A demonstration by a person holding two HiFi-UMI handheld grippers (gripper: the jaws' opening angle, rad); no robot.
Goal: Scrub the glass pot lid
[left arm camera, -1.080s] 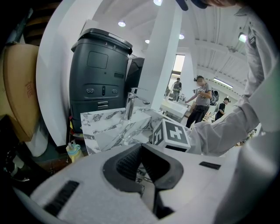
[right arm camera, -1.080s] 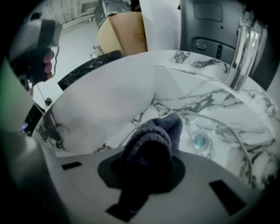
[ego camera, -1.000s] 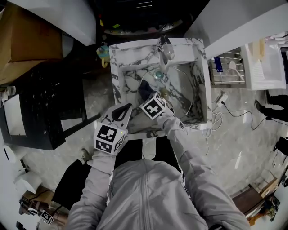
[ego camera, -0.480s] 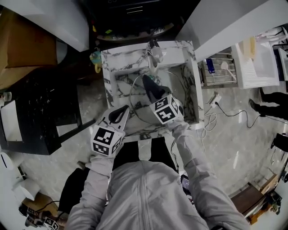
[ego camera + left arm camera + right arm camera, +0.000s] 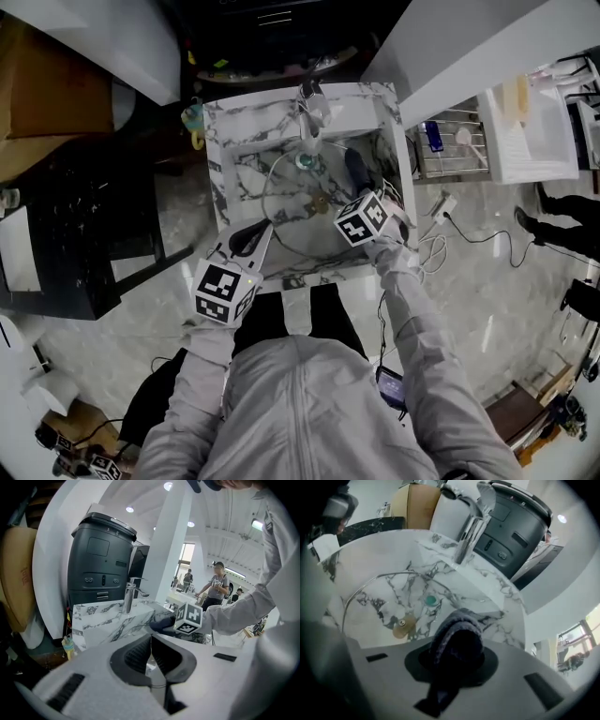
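Note:
The glass pot lid (image 5: pixel 289 208) lies tilted in the marble sink (image 5: pixel 217 141), its brown knob (image 5: pixel 319 202) facing up. My left gripper (image 5: pixel 251 238) is at the lid's near-left edge, shut on the metal rim; a sliver of glass (image 5: pixel 156 676) shows between its jaws (image 5: pixel 151 656). My right gripper (image 5: pixel 361 178) is over the sink's right side, shut on a dark cloth (image 5: pixel 355 162). In the right gripper view, the cloth (image 5: pixel 457 632) bulges from the jaws above the lid's knob (image 5: pixel 403 626) and the teal drain (image 5: pixel 431 600).
A chrome faucet (image 5: pixel 310 105) rises at the sink's back edge. A wire dish rack (image 5: pixel 461 141) stands to the right, with a cable (image 5: pixel 461 225) on the floor. A black appliance (image 5: pixel 272 28) sits behind the sink. People stand far off in the left gripper view.
My right gripper has swept with the cloth from the sink's left-middle across to its right side. The left gripper has stayed at the lid's rim.

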